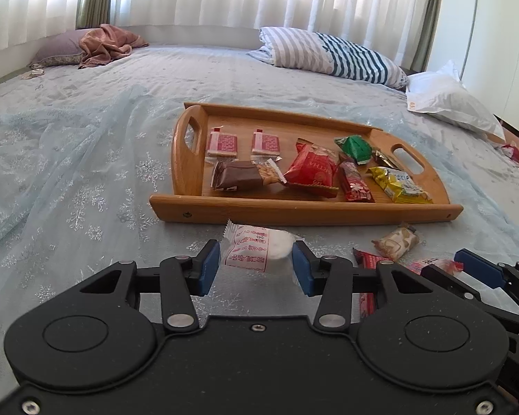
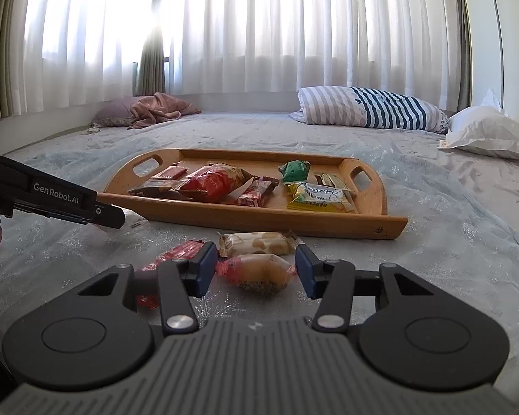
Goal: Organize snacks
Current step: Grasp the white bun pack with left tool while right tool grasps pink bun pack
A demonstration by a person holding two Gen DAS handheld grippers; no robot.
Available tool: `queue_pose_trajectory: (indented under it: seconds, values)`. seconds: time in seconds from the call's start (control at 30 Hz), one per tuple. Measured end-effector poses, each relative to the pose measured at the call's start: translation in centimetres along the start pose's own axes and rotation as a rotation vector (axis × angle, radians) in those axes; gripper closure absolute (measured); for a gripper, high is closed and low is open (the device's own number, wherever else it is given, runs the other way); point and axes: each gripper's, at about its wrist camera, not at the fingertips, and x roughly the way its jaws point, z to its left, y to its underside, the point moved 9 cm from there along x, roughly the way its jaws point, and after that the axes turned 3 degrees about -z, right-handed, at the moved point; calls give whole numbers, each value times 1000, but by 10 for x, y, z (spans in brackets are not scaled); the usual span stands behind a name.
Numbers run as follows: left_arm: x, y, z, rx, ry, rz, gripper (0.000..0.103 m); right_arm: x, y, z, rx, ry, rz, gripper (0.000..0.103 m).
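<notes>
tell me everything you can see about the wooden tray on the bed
The wooden tray is a light, bamboo-looking rectangle with low straight side rails and raised, rounded ends, each cut with an oval handle slot. It lies flat on the pale blue snowflake bedspread, ahead of both grippers, neither touching it. Wrapped snacks lie scattered inside. A small dark screw head shows at each end of its near rail.

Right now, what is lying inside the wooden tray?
The wooden tray holds two pink wafer packs, a brown bar, a red bag, a green packet and a yellow pack. Anything under the red bag is covered.
</notes>
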Motion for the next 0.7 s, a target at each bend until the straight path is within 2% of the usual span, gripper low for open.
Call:
queue_pose_trajectory:
  seconds: [0.4, 0.7]
  values:
    - [-7, -5, -8, 20, 8, -11, 59, 0, -2, -4, 5, 10, -5, 50]
    - [-3, 4, -12, 26, 17, 20, 59, 4, 7, -3, -9, 17, 27, 35]
